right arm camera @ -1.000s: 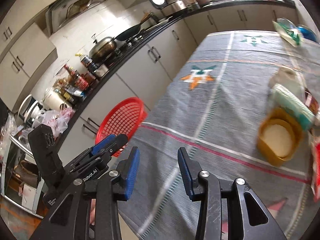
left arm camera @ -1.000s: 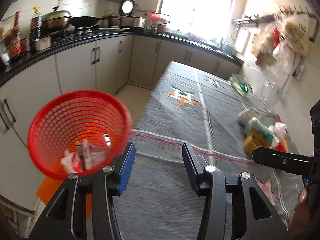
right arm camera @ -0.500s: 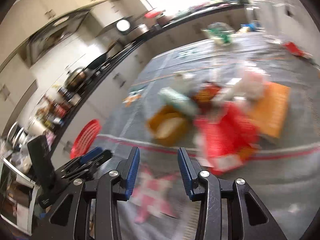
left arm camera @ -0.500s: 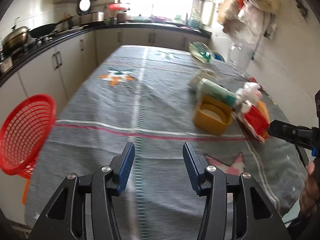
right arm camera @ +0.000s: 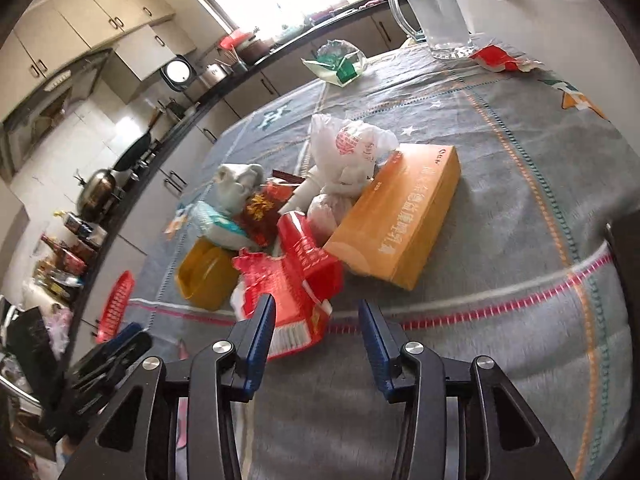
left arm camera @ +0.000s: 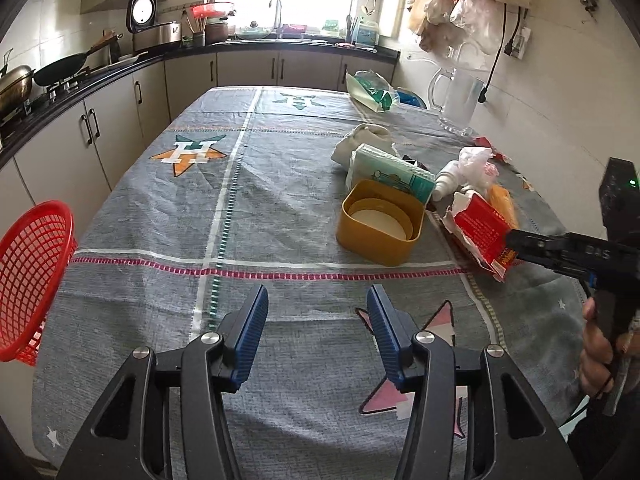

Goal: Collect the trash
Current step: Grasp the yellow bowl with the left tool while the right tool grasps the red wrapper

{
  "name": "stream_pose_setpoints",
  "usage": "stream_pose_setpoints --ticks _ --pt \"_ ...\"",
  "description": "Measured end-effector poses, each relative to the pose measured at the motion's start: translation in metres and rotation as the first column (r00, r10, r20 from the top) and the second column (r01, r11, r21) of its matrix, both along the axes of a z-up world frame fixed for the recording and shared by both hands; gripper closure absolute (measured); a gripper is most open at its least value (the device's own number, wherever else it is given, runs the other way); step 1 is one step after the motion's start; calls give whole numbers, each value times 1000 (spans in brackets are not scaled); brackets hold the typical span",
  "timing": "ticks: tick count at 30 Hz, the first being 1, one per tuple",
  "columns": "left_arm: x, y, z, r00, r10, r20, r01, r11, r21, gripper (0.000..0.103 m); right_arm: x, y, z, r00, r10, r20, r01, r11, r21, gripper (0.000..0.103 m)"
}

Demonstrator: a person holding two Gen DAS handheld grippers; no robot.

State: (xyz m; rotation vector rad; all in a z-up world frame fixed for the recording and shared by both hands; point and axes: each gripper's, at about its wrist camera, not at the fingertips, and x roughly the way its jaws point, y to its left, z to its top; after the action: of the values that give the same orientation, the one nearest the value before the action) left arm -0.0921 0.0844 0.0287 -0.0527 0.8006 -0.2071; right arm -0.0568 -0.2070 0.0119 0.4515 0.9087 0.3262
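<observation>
A pile of trash lies on the grey tablecloth: a torn red carton (right arm camera: pixel 298 280) (left arm camera: pixel 482 234), an orange box (right arm camera: pixel 396 216), a white plastic bag (right arm camera: pixel 346 156), a yellow tub (left arm camera: pixel 378 224) (right arm camera: pixel 204 274) and a green-white pack (left arm camera: pixel 390 172). A red mesh basket (left arm camera: pixel 30 280) (right arm camera: pixel 116 306) hangs past the table's left edge. My right gripper (right arm camera: pixel 316 326) is open, its jaws just before the red carton's near end. My left gripper (left arm camera: pixel 316 322) is open and empty over bare cloth near the front edge.
A glass jug (left arm camera: pixel 460 100) (right arm camera: pixel 434 16) stands at the far right by the wall. A green-white bag (left arm camera: pixel 372 90) lies at the far end. A red wrapper (right arm camera: pixel 500 60) lies by the jug. Kitchen counters (left arm camera: pixel 100 76) run along the left.
Both grippers swung right, away from the red basket toward the trash pile. The right gripper has closed in on the red carton. Both stayed open.
</observation>
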Motion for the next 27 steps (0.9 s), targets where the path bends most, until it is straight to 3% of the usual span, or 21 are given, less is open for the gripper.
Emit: stream_pose_setpoints --ticks 6,7,8,9,15,18,19,23,27 --pt "8 -3 2 1000 -11 -18 11 1000 5 50 20 11 -7 1000 10 14 -9 998 -55 54" --pt "9 -4 3 1000 -13 -19 13 1000 7 50 21 13 -7 1000 20 22 -19 999 -51 58" --pt "11 -6 4 1000 -17 -22 17 1000 7 50 21 15 -6 999 36 40 -34 998 -46 73" --pt "15 -8 6 999 -22 -25 22 1000 2 50 19 17 -6 998 45 48 -43 998 -48 78" --pt "45 -16 16 998 -30 -52 26 997 -69 50 5 19 0 991 57 121 -53 998 -36 80" --pt "65 -24 16 996 -37 -78 32 997 -69 58 2 10 0 990 28 136 -29 1000 4 80" --pt "72 -28 16 995 -49 -88 43 996 -72 65 1 7 0 990 22 140 -26 999 23 80" --pt "95 -39 8 990 -50 -131 47 999 -24 77 -1 2 0 990 9 143 -18 998 59 80" --pt "106 -49 -4 985 -53 -164 58 998 25 78 -3 0 2 988 6 154 -17 997 72 80"
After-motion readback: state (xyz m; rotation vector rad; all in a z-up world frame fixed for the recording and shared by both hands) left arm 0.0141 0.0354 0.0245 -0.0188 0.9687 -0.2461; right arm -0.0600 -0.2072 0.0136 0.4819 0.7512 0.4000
